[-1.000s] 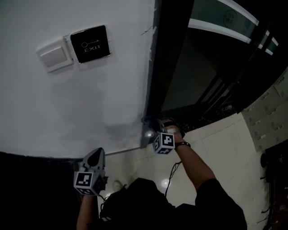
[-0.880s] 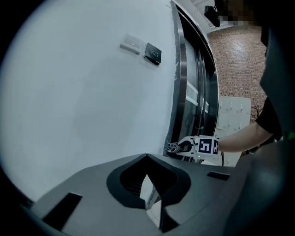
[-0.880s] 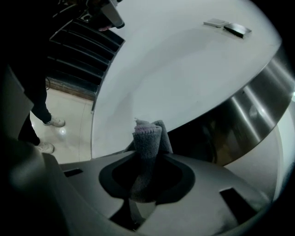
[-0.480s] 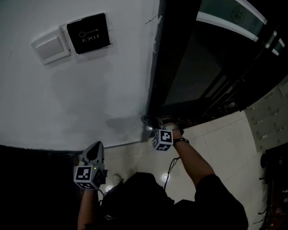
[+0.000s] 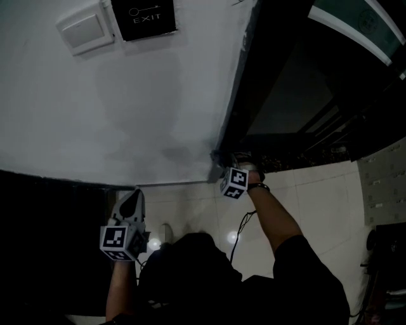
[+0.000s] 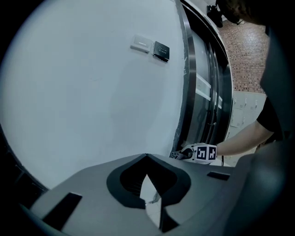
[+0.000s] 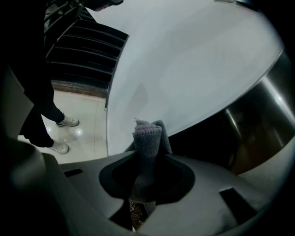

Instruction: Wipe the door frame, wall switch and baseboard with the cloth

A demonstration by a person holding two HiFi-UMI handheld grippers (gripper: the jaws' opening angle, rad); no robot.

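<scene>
We are holding the right tool [image 5: 222, 162] low, and its jaws are clamping a folded grey cloth [image 7: 147, 138]. The cloth is running up through the hollow between the jaws and sticking out past their tips. Just beyond those tips, the cloth's free end is sitting where the white wall [image 5: 127, 108] meets the dark door frame [image 5: 244, 95], close above the floor [image 5: 317, 203]. We cannot tell from either view whether it is pressing on the surface. In the right gripper view, the wall is filling the space ahead and to the left of the tool, the shiny metal of the frame is lying to its right, and a pair of pale shoes [image 7: 64, 133] is standing on the tiles to the tool's lower left.

We are keeping the left tool [image 6: 146, 156] well to the left of the right one, held off the wall, with its jaws closed tip to tip and nothing between them. Ahead of it and high up, a white switch [image 5: 85, 30] and a black plate marked EXIT [image 5: 144, 18] are sitting side by side on the wall, far from both tools.
</scene>
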